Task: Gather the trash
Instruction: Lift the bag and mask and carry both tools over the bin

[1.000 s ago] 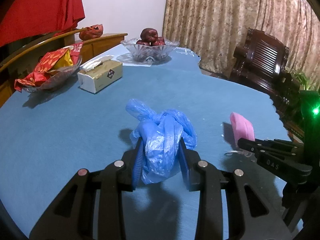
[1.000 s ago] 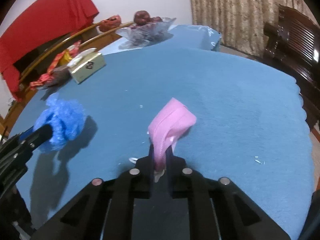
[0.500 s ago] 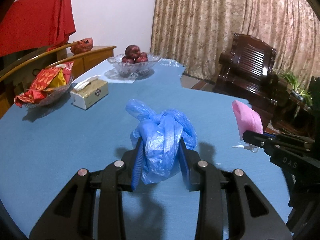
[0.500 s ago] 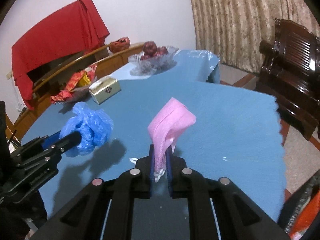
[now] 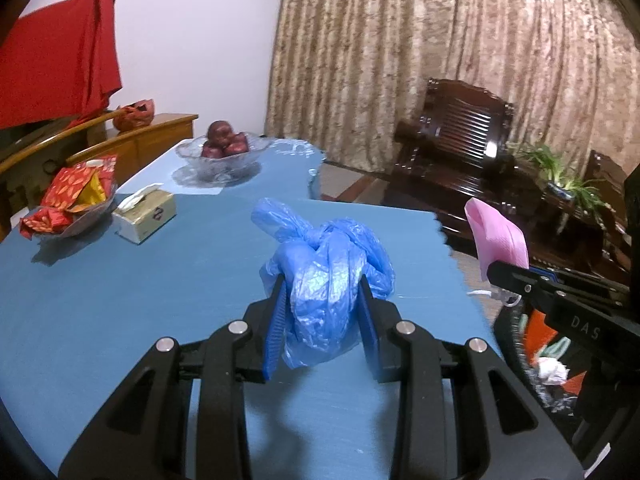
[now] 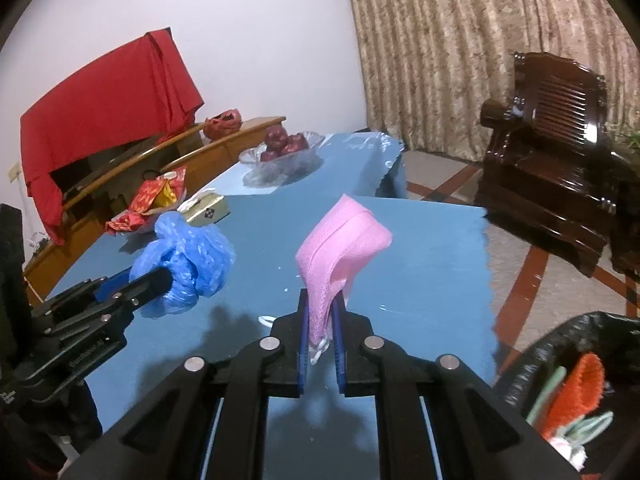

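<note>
The blue surface point(image 5: 120, 288) carries a tissue box point(image 5: 146, 214) at ten o'clock, a wrapper-filled dish point(image 5: 70, 208) left of it, and, farther back, a bowl point(image 5: 220, 156) of probably apples.

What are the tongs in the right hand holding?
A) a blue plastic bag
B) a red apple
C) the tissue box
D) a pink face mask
D: the right tongs are pinched shut on the pink face mask, while the blue plastic bag is in the left tongs.
</note>
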### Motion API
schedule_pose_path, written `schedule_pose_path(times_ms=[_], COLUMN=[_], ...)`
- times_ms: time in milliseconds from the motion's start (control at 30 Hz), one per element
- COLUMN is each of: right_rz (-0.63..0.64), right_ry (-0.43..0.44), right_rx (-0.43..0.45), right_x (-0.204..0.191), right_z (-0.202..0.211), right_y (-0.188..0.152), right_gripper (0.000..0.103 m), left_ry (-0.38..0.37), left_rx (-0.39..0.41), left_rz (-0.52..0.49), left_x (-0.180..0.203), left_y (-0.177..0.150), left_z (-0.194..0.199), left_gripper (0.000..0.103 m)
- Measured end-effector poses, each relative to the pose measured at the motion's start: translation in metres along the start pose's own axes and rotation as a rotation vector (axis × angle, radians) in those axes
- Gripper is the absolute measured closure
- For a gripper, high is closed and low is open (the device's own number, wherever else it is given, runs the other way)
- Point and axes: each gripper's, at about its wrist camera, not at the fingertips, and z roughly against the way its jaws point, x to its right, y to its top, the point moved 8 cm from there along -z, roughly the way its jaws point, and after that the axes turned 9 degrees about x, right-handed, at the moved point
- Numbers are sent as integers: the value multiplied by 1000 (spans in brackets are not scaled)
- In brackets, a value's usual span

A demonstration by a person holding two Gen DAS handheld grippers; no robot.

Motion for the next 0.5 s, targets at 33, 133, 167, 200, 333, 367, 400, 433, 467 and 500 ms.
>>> schedule_pose_path(times_ms=[33,133,167,200,333,367,400,433,467,500], right_rz=[0,-2,-4,-6,-9,-10,-11,-13,-14,-16], right_ry=[-6,-23,-27,-35,-60,-69,-75,-83,-91,-101], right_rx=[7,20,24,30,49,54,59,64,68,73], right_x=[2,10,12,16,24,27,29,32,35,39], right_z=[6,21,26,32,55,60,65,70,75,82], right_y=[1,3,3,4,3,3,3,3,3,3], right_gripper=[92,92,92,92,92,92,92,92,92,92], left_ry=[-8,-32,-38,-47,-70,-78,-84,-92,-99,-113], left_rx=[2,8,11,14,20,23,25,27,29,31], left_rz=[-3,-11,-12,-13,-16,-19,-21,-23,-25,-30], left_x=[6,21,25,31,47,53,57,62,66,74], left_y=[1,3,4,5,7,7,8,8,8,8], left_z=[3,9,11,14,21,24,25,27,29,31], left_gripper=[71,71,71,71,71,71,71,71,71,71])
